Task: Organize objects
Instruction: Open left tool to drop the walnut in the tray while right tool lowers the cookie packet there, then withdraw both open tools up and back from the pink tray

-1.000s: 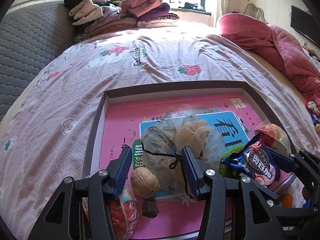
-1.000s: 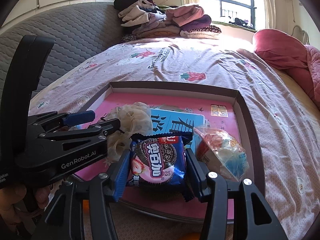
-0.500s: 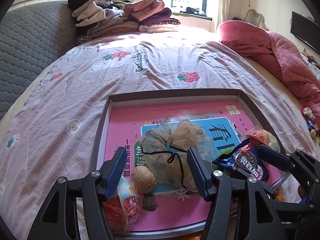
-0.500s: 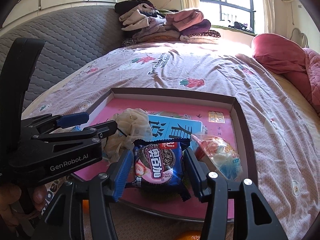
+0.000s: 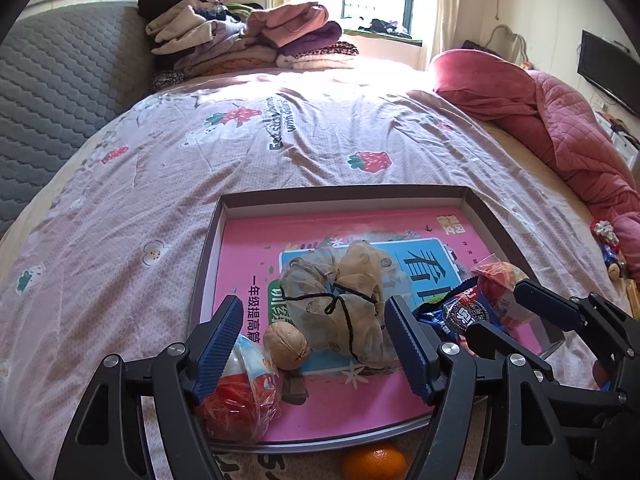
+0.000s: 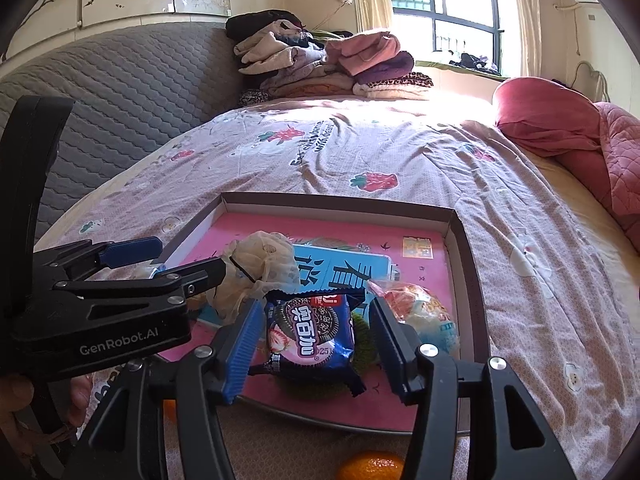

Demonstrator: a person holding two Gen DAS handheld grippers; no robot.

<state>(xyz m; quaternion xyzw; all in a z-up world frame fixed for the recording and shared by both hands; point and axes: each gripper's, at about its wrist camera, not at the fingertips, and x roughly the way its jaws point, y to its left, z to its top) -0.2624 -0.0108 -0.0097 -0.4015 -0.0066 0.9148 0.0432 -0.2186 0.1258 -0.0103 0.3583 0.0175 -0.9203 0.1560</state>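
A shallow box tray (image 5: 340, 196) with a pink printed floor lies on the bed. In it are a beige mesh pouch (image 5: 340, 292), a walnut (image 5: 285, 345), a red snack bag (image 5: 236, 396), a blue Oreo packet (image 6: 310, 330) and a clear candy bag (image 6: 420, 308). My left gripper (image 5: 314, 344) is open and empty, hovering over the walnut and pouch. My right gripper (image 6: 312, 344) is open, its jaws either side of the Oreo packet without touching it. The tray also shows in the right wrist view (image 6: 466, 248).
An orange (image 5: 374, 462) lies on the bed just in front of the tray, also in the right wrist view (image 6: 370, 466). Folded clothes (image 5: 248, 40) are stacked at the bed's far end. A red quilt (image 5: 560, 120) lies at the right. A grey headboard (image 6: 120, 76) is at the left.
Both grippers have drawn back and up from the tray, so more of the tray and the orange in front of it show. Both stay open.
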